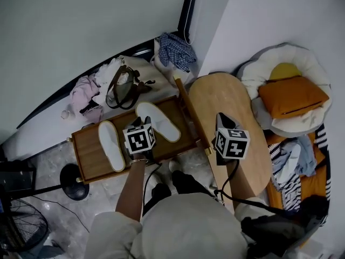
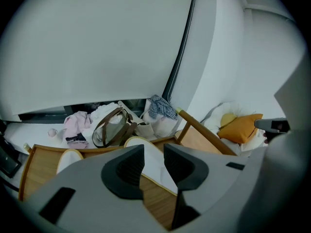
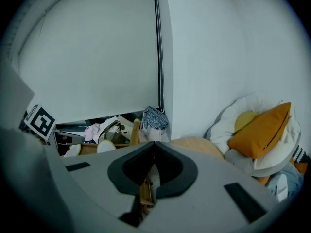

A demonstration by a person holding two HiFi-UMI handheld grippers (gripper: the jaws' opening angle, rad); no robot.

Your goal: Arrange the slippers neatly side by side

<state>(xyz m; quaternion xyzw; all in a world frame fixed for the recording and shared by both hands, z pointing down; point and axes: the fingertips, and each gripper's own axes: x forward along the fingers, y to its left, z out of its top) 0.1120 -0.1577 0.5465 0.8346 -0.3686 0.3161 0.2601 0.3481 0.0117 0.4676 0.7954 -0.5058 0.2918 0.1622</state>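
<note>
Tray (image 1: pixel 89 155), wooden, bears white left slipper (image 1: pixel 111 144) and right slipper (image 1: pixel 158 121), splayed, not touching; left gripper (image 2: pixel 154 163) above it between them, jaws apart, nothing gripped; right gripper (image 3: pixel 154 165) over oval table (image 1: pixel 226 99), jaws pressed together, empty.

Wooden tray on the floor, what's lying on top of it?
Two white slippers lie on the wooden tray: the left slipper and the right slipper, angled apart. The open left gripper covers some wood between them in the head view.
</note>
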